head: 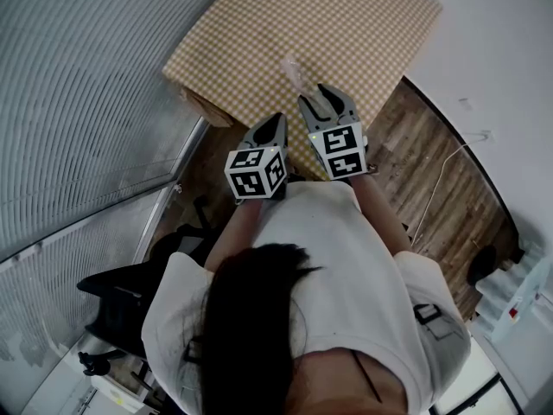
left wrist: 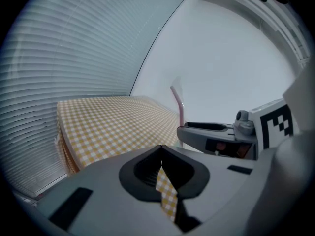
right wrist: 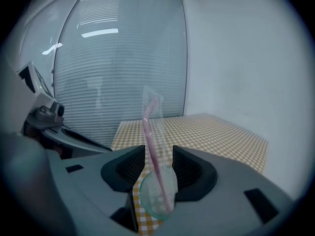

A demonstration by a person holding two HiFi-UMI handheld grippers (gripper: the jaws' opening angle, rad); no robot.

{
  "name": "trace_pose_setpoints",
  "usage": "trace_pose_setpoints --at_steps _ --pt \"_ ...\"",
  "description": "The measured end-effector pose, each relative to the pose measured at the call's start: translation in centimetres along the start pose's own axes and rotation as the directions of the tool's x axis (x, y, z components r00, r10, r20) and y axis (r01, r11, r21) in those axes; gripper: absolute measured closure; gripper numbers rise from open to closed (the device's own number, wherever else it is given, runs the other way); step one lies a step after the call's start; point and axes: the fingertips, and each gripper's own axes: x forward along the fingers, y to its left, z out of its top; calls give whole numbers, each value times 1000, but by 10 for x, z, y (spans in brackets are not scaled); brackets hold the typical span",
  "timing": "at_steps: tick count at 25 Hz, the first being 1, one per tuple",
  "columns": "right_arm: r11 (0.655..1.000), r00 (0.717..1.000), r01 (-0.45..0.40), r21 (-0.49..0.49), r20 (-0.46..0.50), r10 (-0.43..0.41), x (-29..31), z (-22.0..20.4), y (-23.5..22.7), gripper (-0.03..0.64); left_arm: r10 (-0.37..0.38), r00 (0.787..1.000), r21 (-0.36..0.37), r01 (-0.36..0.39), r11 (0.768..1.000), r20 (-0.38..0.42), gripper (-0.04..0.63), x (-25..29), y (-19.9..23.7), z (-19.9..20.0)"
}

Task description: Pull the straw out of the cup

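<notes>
**Cup clamped in your right gripper, straw in the cup**

Only your right gripper view shows the grip. The right gripper (right wrist: 158,154) has its two dark pads set against the walls of the clear cup (right wrist: 157,193), one on each side. The pink straw (right wrist: 150,132) stands inside the cup and bends near its top. In the head view the cup is just a faint shape beyond those jaws, over the near part of the yellow checked tablecloth (head: 363,24). Your left gripper view catches the straw's bent top from the side, above the right gripper's jaw. It also shows the left gripper (left wrist: 161,154) with its jaws drawn together on nothing, a sliver of checked pattern showing between them. You hold both grippers side by side, pointing forward and somewhat down, the left one nearer your body. Each cube (head: 256,173) carries black and white square markers
</notes>
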Motion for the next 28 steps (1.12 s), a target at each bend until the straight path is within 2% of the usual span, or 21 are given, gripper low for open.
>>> trace_pose_setpoints --at_steps 7,9,11,16,28 --pt "999 1000 9 -49 -27 -10 3 -3 -2 450 6 1000 -33 -6 999 -2 586 0 4 -4" --pt "998 999 17 -55 -33 -19 3 -3 -3 476 9 1000 -34 -9 999 2 586 -1 5 -4" --pt "999 999 24 -49 -32 -25 3 -3 -4 514 13 1000 -33 -13 999 4 586 -2 6 -5" --pt "999 999 29 -41 -30 -30 2 -3 -6 538 27 1000 -38 -26 999 10 586 -6 10 -6" --pt "999 1000 8 -38 -3 -8 -2 3 -4 563 41 999 -39 -40 998 21 586 -12 12 -6"
